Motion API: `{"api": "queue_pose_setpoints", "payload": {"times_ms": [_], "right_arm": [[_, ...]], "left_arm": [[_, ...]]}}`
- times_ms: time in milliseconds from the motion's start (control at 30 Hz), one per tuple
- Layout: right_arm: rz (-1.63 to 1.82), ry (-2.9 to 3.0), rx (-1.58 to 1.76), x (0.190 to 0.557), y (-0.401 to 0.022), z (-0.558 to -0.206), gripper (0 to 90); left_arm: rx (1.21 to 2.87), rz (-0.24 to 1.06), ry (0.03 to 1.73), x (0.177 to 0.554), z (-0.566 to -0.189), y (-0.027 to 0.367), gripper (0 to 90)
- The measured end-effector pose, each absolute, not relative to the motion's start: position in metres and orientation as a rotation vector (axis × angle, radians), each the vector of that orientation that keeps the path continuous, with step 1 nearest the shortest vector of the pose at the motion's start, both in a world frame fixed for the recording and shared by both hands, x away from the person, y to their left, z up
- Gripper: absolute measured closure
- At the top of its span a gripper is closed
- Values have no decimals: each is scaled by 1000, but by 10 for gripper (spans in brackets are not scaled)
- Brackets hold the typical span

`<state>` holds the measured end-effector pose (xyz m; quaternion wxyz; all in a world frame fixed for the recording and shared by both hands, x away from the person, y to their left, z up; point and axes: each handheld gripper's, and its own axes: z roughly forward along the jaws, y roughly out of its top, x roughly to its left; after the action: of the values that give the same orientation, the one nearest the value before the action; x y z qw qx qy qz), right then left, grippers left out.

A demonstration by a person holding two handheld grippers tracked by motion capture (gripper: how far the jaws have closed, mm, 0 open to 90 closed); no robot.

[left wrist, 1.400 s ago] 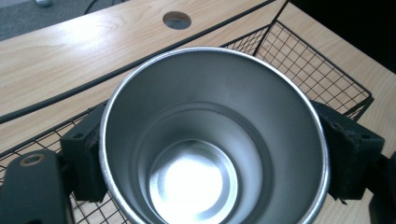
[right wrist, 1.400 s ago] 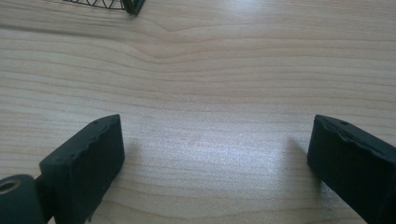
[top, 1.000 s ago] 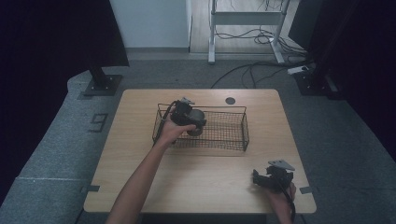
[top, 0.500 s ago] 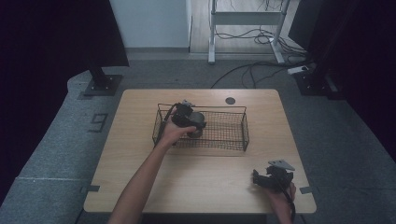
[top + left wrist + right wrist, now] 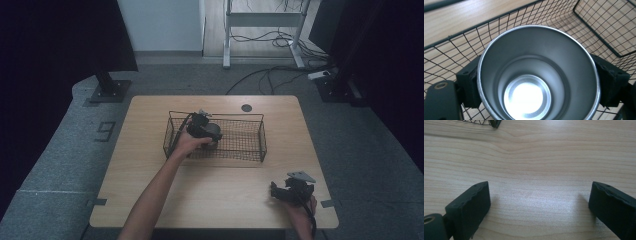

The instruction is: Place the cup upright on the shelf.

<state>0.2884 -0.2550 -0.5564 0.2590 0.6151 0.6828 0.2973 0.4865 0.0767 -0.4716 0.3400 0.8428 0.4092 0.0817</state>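
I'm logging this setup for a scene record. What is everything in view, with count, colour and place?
metal cup: one, silver, empty, held between the left gripper's fingers inside the basket's left part.
wire basket: one, black mesh, on the table's middle, towards the far side.
table: one, light wood, centre of the high view.
round cap: one, dark, set in the tabletop near the far edge.
floor cables: several, black, on the grey floor beyond the table.
left gripper: one, black, in the basket, fingers pressed on the cup's sides.
right gripper: one, black, at the table's near right corner, fingers wide apart over bare wood.
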Motion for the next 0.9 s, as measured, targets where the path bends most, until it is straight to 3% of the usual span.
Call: {"api": "queue_pose_setpoints", "payload": {"times_ms": [900], "right_arm": [[806,1849,1667,288,-255,-556,38]], "left_arm": [[2209,192,1123,491,-484,78,136]]}}
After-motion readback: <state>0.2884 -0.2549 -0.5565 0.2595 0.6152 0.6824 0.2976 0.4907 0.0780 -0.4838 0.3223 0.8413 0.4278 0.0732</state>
